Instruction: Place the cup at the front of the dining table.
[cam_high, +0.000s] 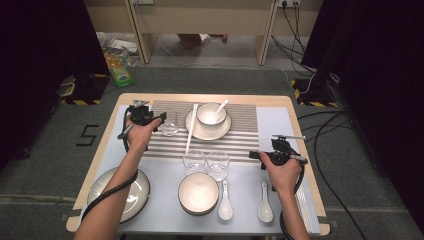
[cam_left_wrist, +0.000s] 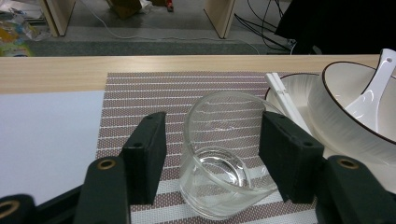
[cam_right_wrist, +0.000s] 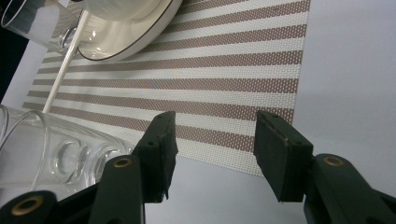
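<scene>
Grey carpet surrounds the table (cam_high: 287, 102), where a striped mat (cam_high: 245, 131) lies along the far edge. At the mat's left end a glass (cam_left_wrist: 224, 154) stands between the spread jaws of the left gripper (cam_left_wrist: 212, 154), the right jaw at its wall, beside a plate (cam_left_wrist: 299, 91) bearing a bowl (cam_left_wrist: 345, 112) and spoon (cam_left_wrist: 376, 88). Near the right edge, the right gripper (cam_right_wrist: 212, 154) gapes, holding nothing, over the mat's near corner, two glasses (cam_right_wrist: 51, 149) lying to its left.

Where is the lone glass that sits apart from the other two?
In the high view, the lone glass stands on the striped placemat toward the far left, just left of the plate holding the bowl, between the open left claw jaws.
</scene>
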